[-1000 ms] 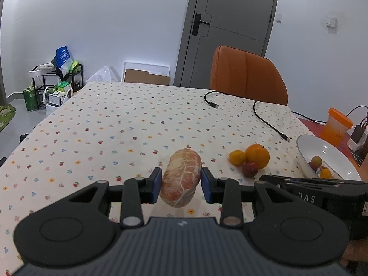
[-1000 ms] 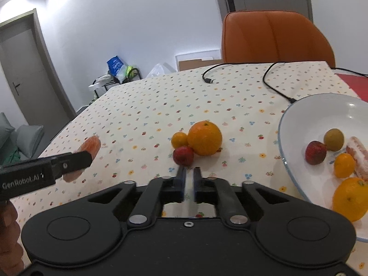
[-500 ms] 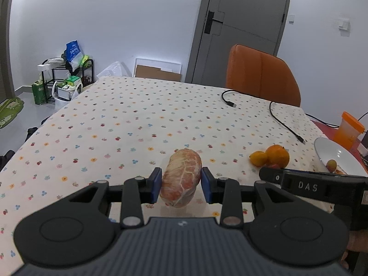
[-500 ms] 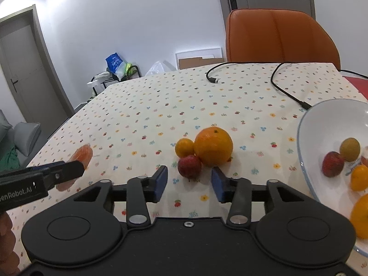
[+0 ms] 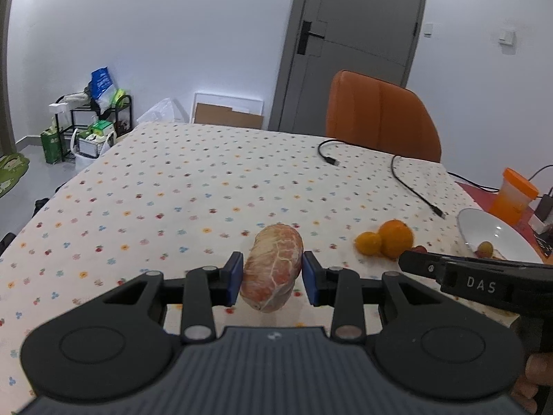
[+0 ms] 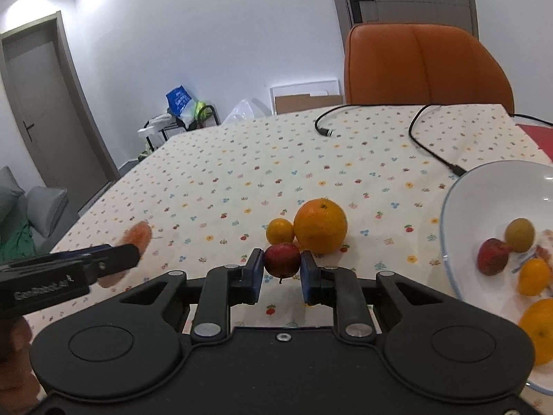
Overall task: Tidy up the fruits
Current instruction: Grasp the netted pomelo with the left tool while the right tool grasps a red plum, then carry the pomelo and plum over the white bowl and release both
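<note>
Fruits on the counter [image 6: 214, 159]: one small red fruit [image 6: 281, 259], a small orange [image 6: 279, 231] and a large orange [image 6: 320, 225], bunched and touching. Red fruit sits nearest the right gripper [image 6: 280, 275], directly ahead between its blue fingers [image 6: 255, 275], stem end pointing down toward the camera. Fingers bracket the fruit on both sides at about its widest part; contact looks made or nearly so, but I cannot tell whether it is fully clamped or lifted. Left gripper [image 5: 273, 280] holds a peeled, veined pink-orange fruit [image 5: 273, 269] squeezed between its fingers, clear above the cloth, long axis running forward and slightly up along the fingers. Bowl [image 6: 459, 200] lies to the right of the right gripper, already holding a red fruit, a brownish round one, and oranges; right gripper is the nearer one to it, left well apart from it. Versus half a second ago: right fingers were spread wide with the red fruit ahead of them; now they are narrowed around it and the gripper is further forward. A second ago they were nearly closed on nothing. Left grip on the peeled fruit unchanged; that view has shifted so the bowl shows more at right edge. Judged next: lift red fruit, carry rightward to bowl.
</note>
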The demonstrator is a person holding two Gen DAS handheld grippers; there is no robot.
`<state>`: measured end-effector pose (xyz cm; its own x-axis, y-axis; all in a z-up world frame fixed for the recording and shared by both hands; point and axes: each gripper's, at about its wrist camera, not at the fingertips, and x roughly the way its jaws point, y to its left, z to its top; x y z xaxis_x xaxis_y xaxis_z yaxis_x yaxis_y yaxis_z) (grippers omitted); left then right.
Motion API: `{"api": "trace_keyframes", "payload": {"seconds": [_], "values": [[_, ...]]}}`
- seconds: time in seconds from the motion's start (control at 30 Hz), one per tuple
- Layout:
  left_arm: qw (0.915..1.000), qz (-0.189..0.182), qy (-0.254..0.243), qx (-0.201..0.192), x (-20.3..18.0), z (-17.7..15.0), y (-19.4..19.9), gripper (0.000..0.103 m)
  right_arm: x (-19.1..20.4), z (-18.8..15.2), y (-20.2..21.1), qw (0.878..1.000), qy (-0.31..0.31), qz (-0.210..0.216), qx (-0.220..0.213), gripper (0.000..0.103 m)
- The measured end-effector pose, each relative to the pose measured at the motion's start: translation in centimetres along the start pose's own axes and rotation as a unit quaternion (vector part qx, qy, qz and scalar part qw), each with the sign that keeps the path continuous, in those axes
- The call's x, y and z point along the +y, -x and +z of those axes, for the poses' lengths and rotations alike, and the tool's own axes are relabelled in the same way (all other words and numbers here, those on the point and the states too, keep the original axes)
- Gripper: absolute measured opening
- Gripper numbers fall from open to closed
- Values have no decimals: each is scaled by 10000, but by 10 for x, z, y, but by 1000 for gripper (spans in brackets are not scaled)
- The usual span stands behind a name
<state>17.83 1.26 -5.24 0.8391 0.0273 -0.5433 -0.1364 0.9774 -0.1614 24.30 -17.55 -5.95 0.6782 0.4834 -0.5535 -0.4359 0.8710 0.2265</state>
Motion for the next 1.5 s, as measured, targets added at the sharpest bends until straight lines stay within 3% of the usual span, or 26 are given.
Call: {"api": "trace_keyframes", "payload": {"seconds": [0.73, 1.5], "values": [[9948, -798, -624, -59, -89, -1, 1, 35, -62, -3, 86, 9954, -373, -500, -722, 21], [9818, -1352, -1335, -35, -170, 2, -18, 35, -147, -21, 137, 9778, -1083, -1335, -1194, 21]]}}
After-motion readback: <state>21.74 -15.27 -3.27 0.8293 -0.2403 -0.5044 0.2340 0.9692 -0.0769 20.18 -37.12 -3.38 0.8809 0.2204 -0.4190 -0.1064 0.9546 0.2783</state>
